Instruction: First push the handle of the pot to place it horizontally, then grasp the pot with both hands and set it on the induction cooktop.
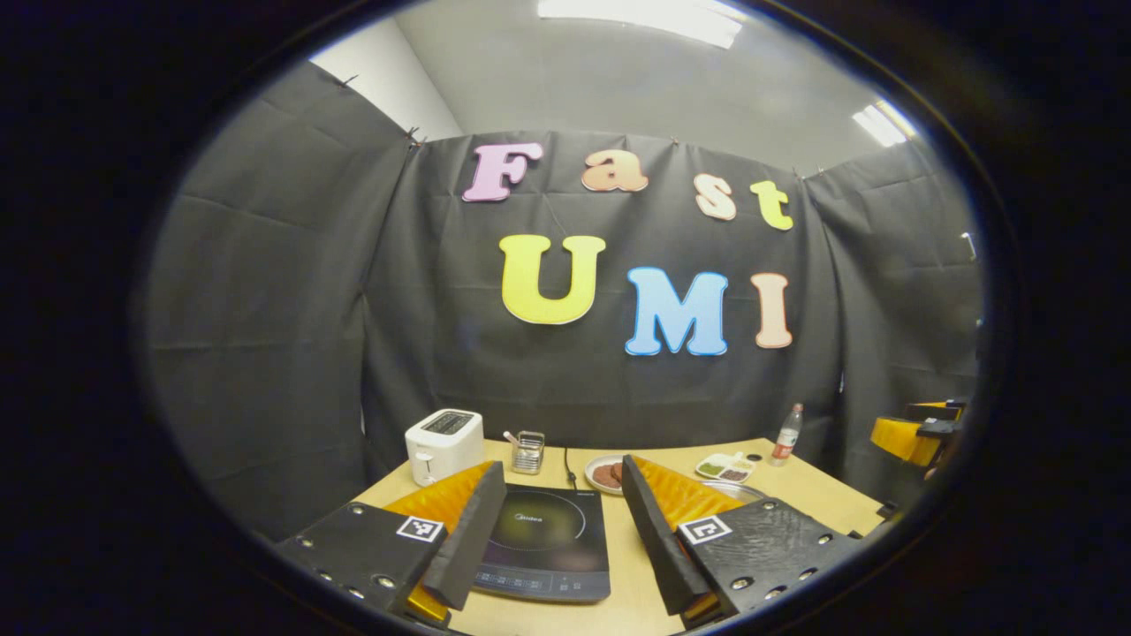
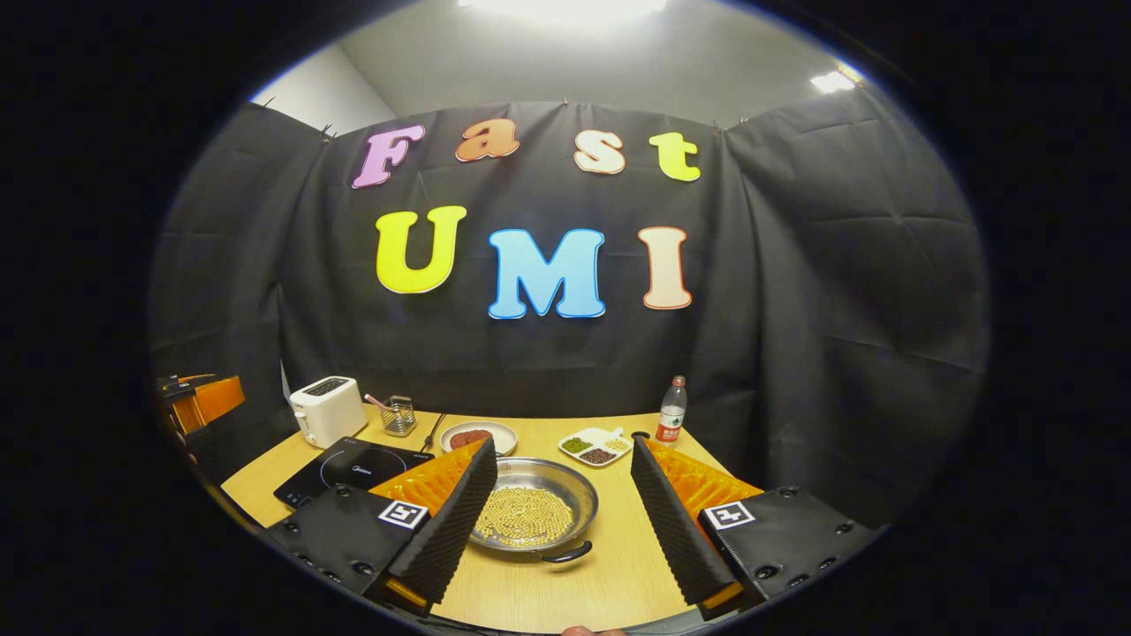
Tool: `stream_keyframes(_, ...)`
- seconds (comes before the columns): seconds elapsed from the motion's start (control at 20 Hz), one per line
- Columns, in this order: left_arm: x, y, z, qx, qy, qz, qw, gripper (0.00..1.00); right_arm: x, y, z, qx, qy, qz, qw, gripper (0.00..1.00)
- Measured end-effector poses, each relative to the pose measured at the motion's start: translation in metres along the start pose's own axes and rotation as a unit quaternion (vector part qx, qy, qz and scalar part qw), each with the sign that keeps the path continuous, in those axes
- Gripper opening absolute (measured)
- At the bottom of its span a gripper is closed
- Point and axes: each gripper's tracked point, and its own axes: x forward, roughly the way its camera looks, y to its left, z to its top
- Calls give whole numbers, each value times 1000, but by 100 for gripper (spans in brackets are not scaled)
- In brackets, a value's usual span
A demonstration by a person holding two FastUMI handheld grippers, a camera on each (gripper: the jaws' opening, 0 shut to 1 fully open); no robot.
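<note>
Pot (image 2: 533,514) resting on the counter (image 2: 610,565), straight ahead of the right hand-held gripper (image 2: 561,508) and low between its two spread fingers, nearer the left finger, which covers the pot's left rim. Filled with small pale round beads or beans, too fine to name. One dark handle (image 2: 565,554) showing at the near rim, pointing back toward the hand-held gripper; any opposite handle not made out. Seen from the left hand-held gripper (image 1: 561,521), just a sliver of the pot's metal rim (image 1: 735,488) peeking past the right finger, the rest hidden. Induction cooktop (image 1: 543,543) flat on the counter directly ahead of the left hand-held gripper, between its fingers, left edge covered by the left finger; from the right hand-held gripper, lying off to the left of the pot, apart from it, partly cut by the finger. Both hand-held grippers spread wide, holding nothing and touching nothing. Farther ahead, toward the wall: plate (image 2: 478,435) with dark patties, divided dish (image 2: 596,446) of green and dark bits, bottle (image 2: 671,412) upright to the right, wire holder (image 2: 399,416), toaster (image 2: 328,410) at far left. A fragment of the other hand-held gripper at each view's outer edge, state unreadable there.
</note>
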Motion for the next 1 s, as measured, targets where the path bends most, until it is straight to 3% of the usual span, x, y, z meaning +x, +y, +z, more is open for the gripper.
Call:
stream_keyframes(0.4, 2, 17, -14, -18, 10, 6, 1000, 84, 27, 34, -17, -8, 75, 61, 995, 97)
stream_keyframes(0.45, 2, 19, -13, -19, 8, 5, 1000, 78, 31, 36, -21, -7, 88, 64, 994, 97)
stream_keyframes(0.6, 4, 32, -10, -18, 7, 9, 1000, 84, 40, 46, -35, -10, 127, 77, 989, 98)
stream_keyframes(0.65, 5, 35, -10, -17, 5, 10, 1000, 78, 42, 48, -40, -13, 138, 82, 987, 98)
stream_keyframes(0.8, 5, 44, -5, -8, -8, 10, 1000, 81, 39, 59, -63, -18, 186, 100, 977, 88)
stream_keyframes(0.85, 5, 49, -5, -6, -9, 13, 1000, 78, 38, 63, -68, -18, 197, 106, 975, 82)
stream_keyframes(0.9, 5, 53, -8, -5, -7, 16, 1000, 84, 36, 67, -74, -20, 209, 113, 971, 70)
stream_keyframes(0.95, 4, 58, -11, -5, -6, 19, 1000, 84, 33, 71, -83, -24, 221, 118, 968, 67)
stream_keyframes(1.0, 5, 61, -13, -6, -5, 22, 1000, 83, 31, 74, -89, -26, 234, 124, 964, 53)
